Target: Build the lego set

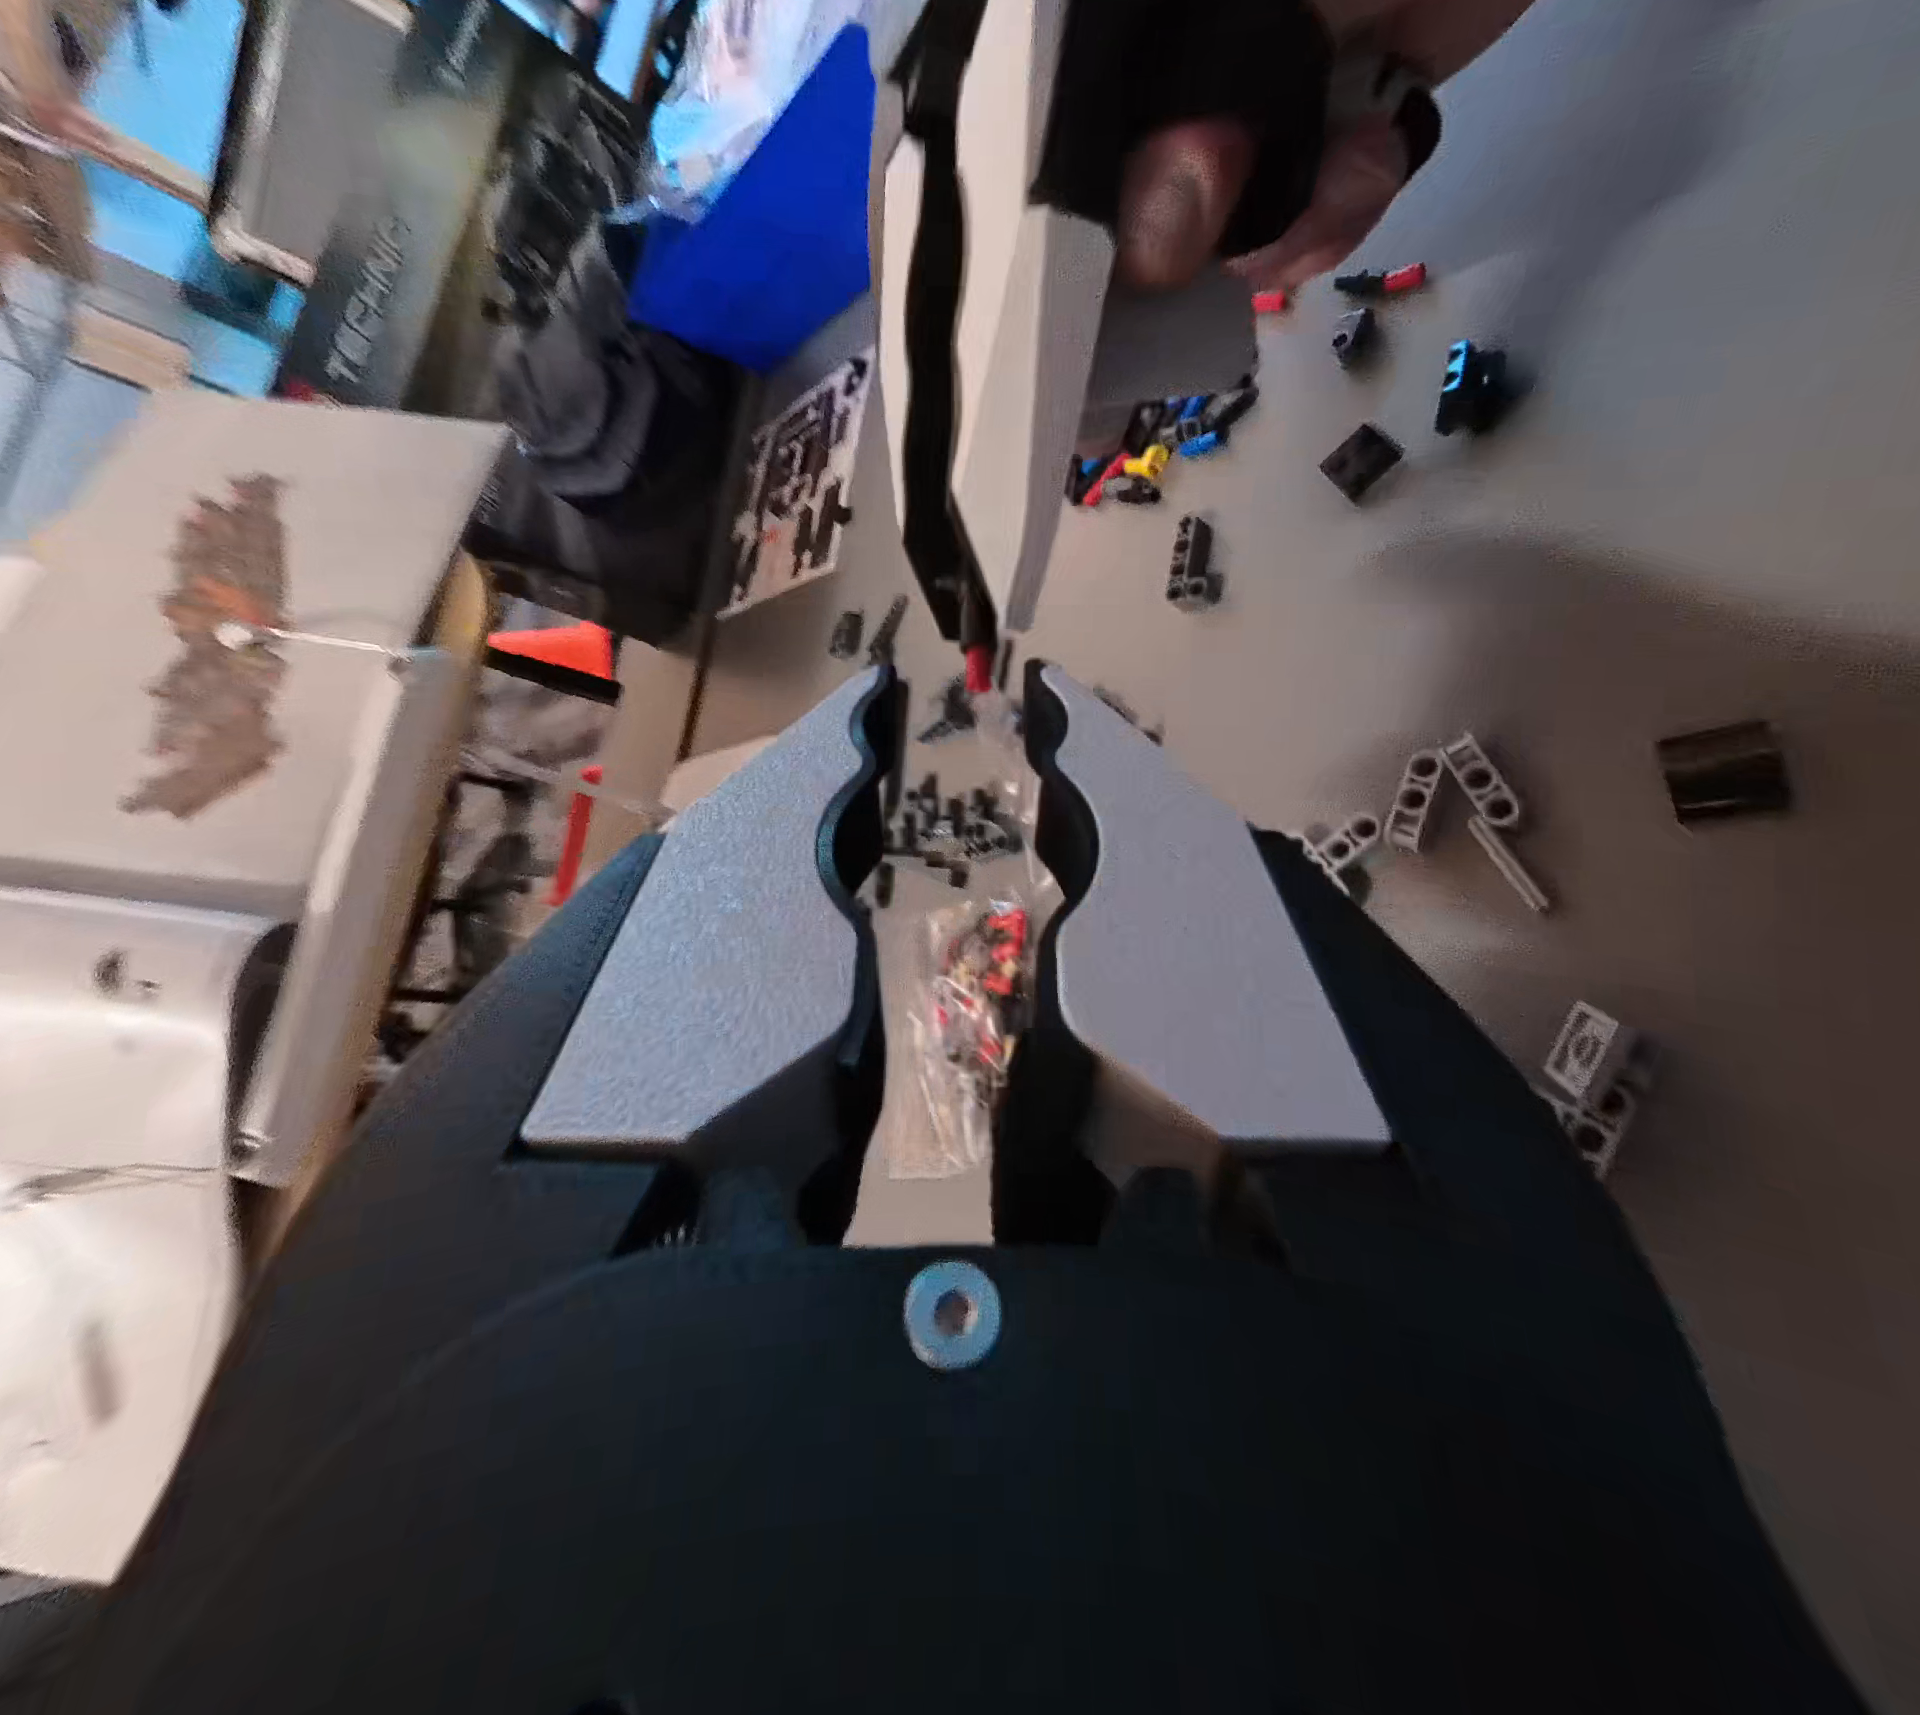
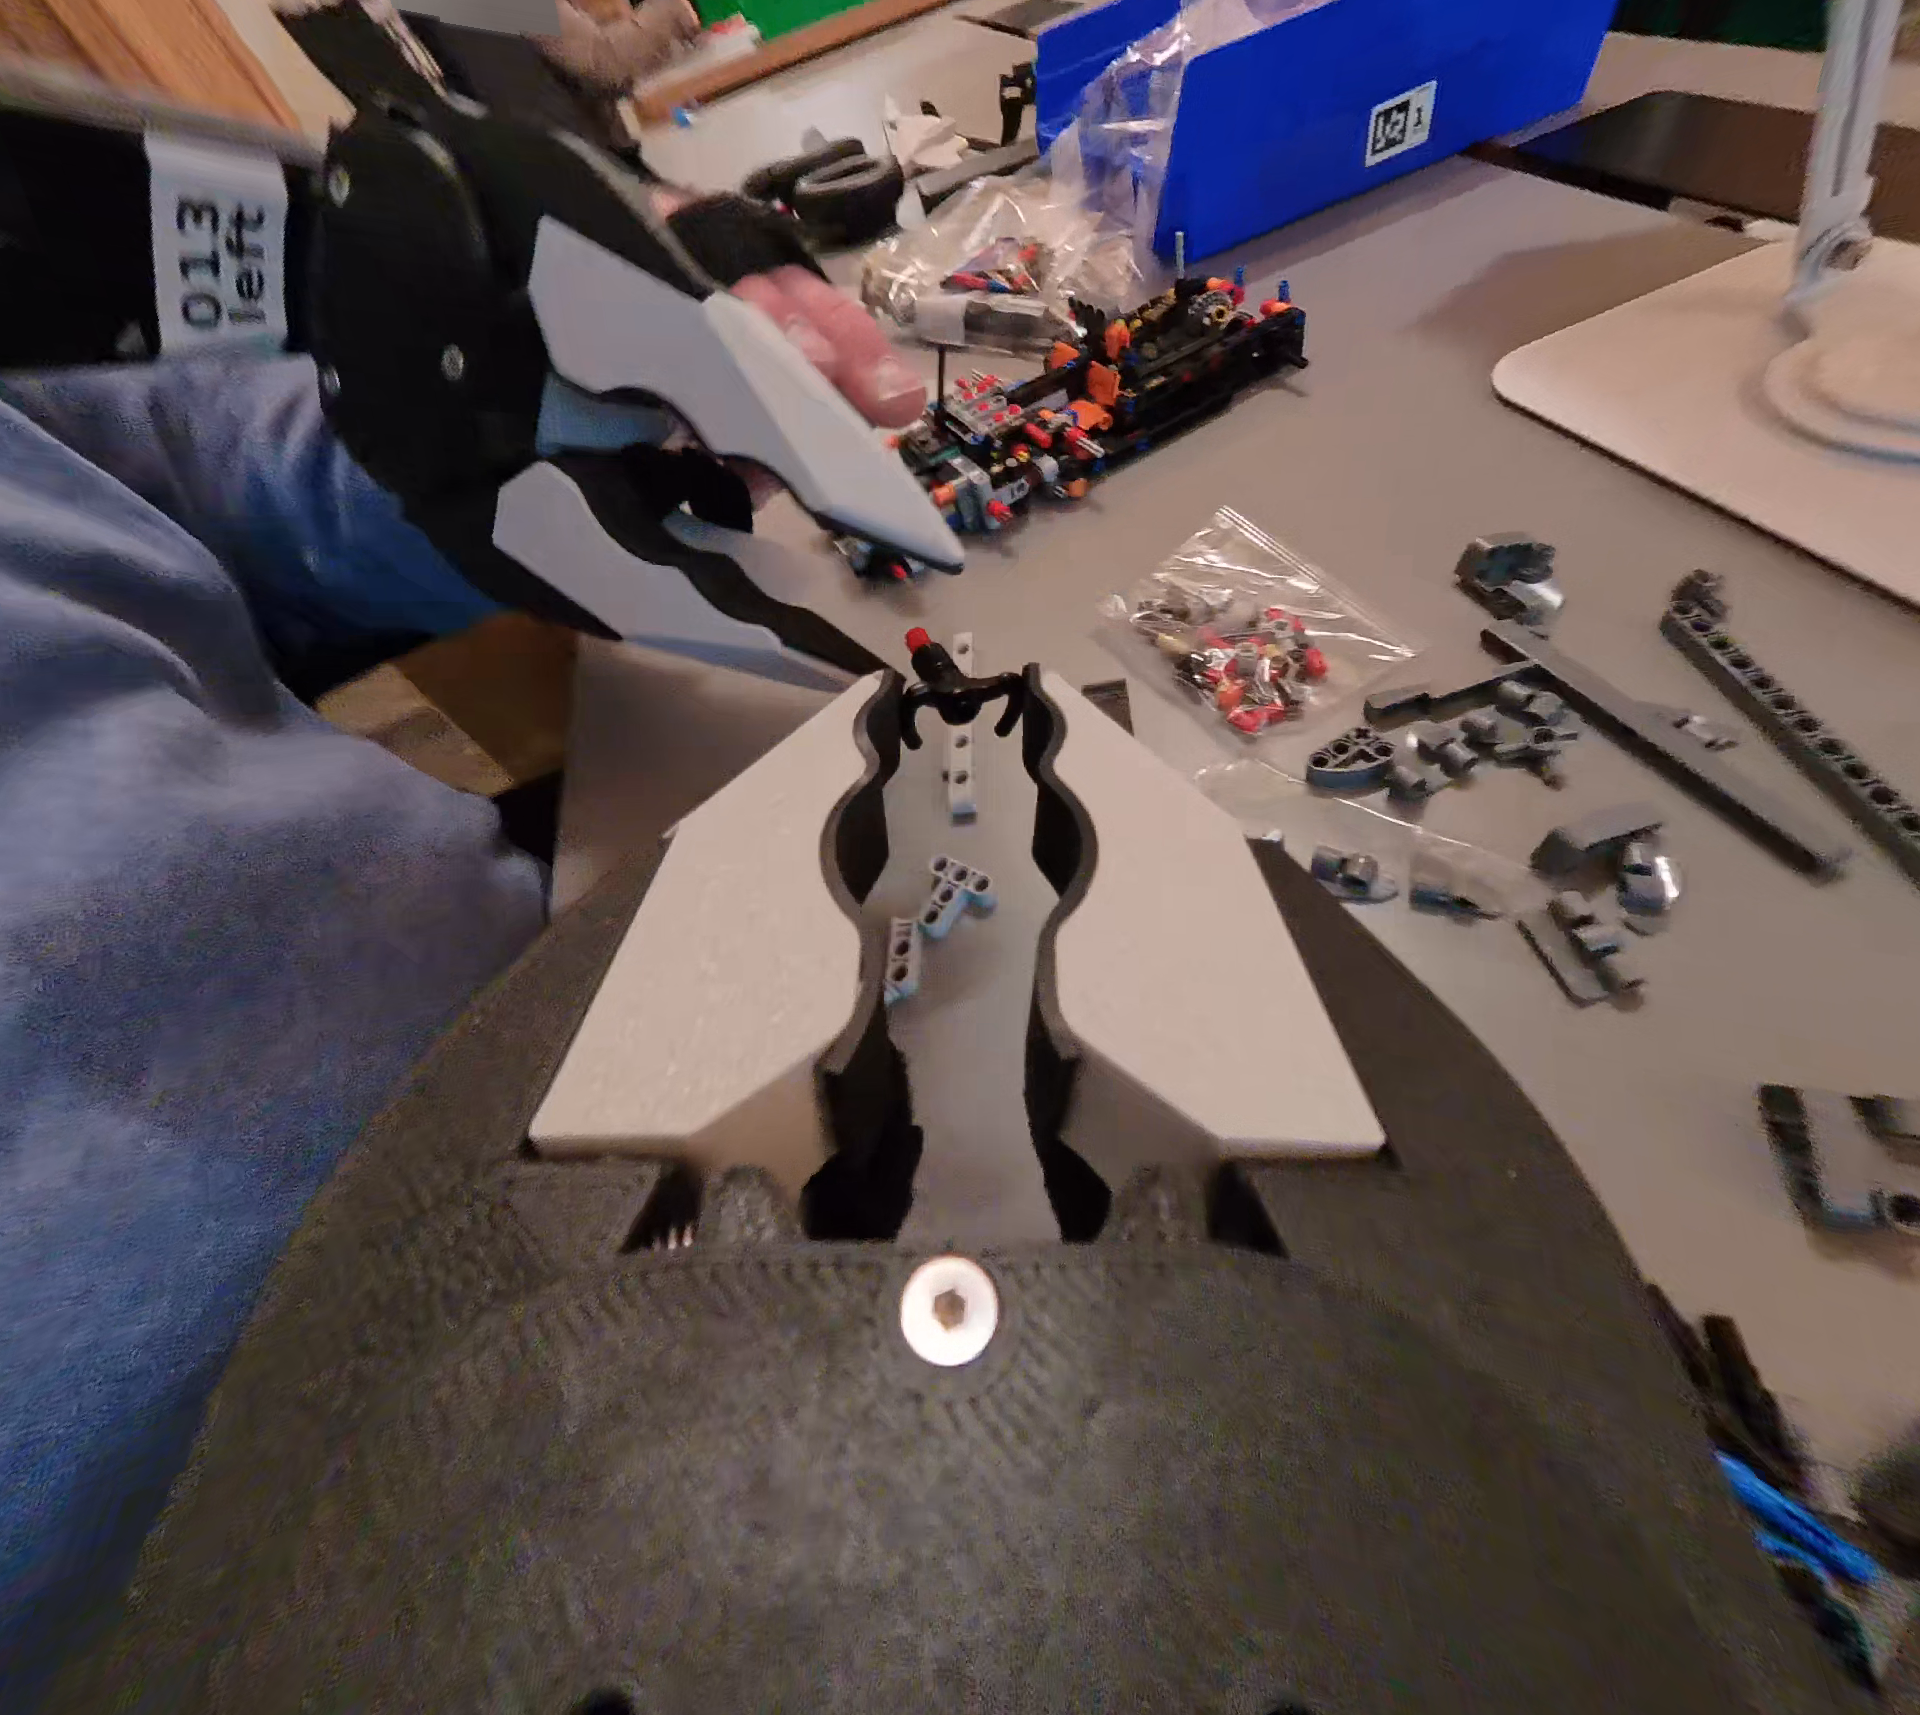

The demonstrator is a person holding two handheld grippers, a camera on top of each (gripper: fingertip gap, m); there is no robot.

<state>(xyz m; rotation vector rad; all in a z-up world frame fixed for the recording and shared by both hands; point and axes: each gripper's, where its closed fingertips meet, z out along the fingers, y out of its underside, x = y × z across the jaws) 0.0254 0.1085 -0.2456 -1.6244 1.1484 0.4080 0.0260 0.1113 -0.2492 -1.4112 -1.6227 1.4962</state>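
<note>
The right tool (image 2: 961, 689) pinches a small black piece with a red tip (image 2: 940, 678) between its tips, and the left tool (image 2: 914, 616) comes in from the left side, its tips just beside that piece; its fingers stand slightly apart with nothing between them. Under both lies the grey tabletop (image 2: 1403, 460), with bare room in the middle. Around this room lie a bag of small parts (image 2: 1247, 637), loose dark beams (image 2: 1662, 730), the half-built model (image 2: 1101, 408) farther back, and a blue bin (image 2: 1351, 76) behind.
</note>
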